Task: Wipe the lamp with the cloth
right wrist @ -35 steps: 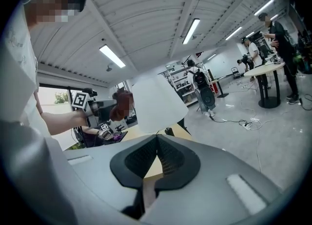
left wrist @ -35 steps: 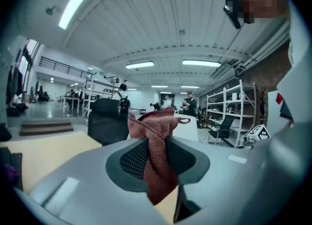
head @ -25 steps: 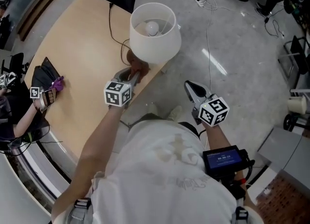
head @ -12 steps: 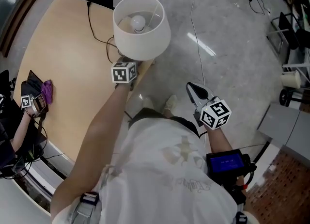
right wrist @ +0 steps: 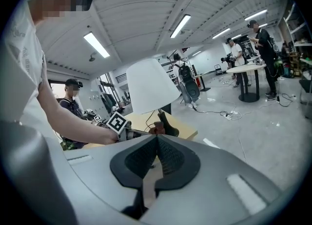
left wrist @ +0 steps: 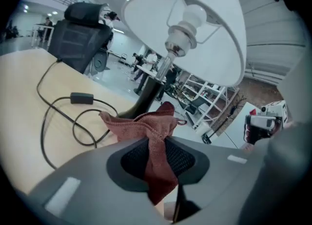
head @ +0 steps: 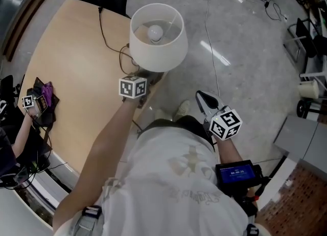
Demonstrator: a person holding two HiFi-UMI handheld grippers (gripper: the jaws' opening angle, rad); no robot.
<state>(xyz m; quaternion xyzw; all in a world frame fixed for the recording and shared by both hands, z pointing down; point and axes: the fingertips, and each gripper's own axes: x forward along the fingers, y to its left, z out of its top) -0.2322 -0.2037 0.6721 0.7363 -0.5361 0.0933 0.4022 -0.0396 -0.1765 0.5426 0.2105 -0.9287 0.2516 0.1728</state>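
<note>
- The left gripper (left wrist: pixel 157 141) has its jaws pinched on a rust-red terry cloth (left wrist: pixel 146 121); the fabric bunches out ahead of the pads.
- The cloth sits low beside the dark curved foot of the white-shaded table lamp (head: pixel 157 41), under the shade (whether it touches the foot cannot be told).
- The lamp stands at the right edge of the pale wooden table (head: pixel 71 66), near the person's corner.
- A black cord with an inline switch (left wrist: pixel 78 97) loops across the tabletop.
- The right gripper (right wrist: pixel 157 143), jaws closed together and empty, is held off the table over the grey floor.
</note>
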